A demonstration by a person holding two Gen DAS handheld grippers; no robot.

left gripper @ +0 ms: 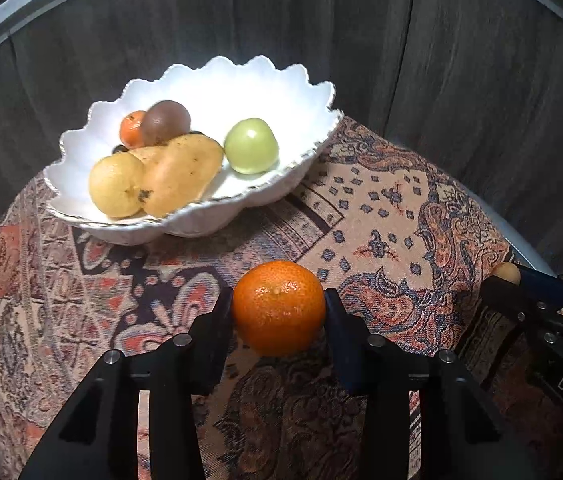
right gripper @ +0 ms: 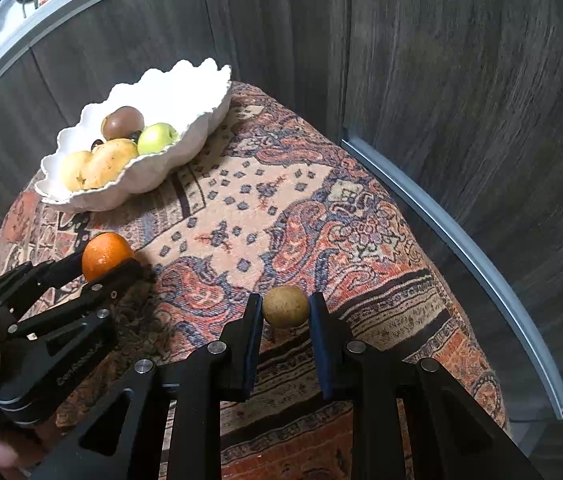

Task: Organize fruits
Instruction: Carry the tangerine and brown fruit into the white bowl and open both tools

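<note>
My left gripper (left gripper: 279,304) is shut on an orange mandarin (left gripper: 278,307), above the patterned cloth; it also shows in the right wrist view (right gripper: 105,256). My right gripper (right gripper: 285,308) is shut on a small round brown fruit (right gripper: 285,306); it shows at the right edge of the left wrist view (left gripper: 507,273). A white scalloped bowl (left gripper: 281,84) stands at the back left of the table. It holds a green apple (left gripper: 251,151), a yellow pear (left gripper: 179,174), a yellow round fruit (left gripper: 115,185), a brown fruit (left gripper: 165,121) and a small mandarin (left gripper: 131,129).
The round table is covered by a patterned cloth (left gripper: 381,208). Dark wood panels (left gripper: 461,60) stand close behind and to the right of the table. A grey metal rail (right gripper: 461,248) runs along the table's right side.
</note>
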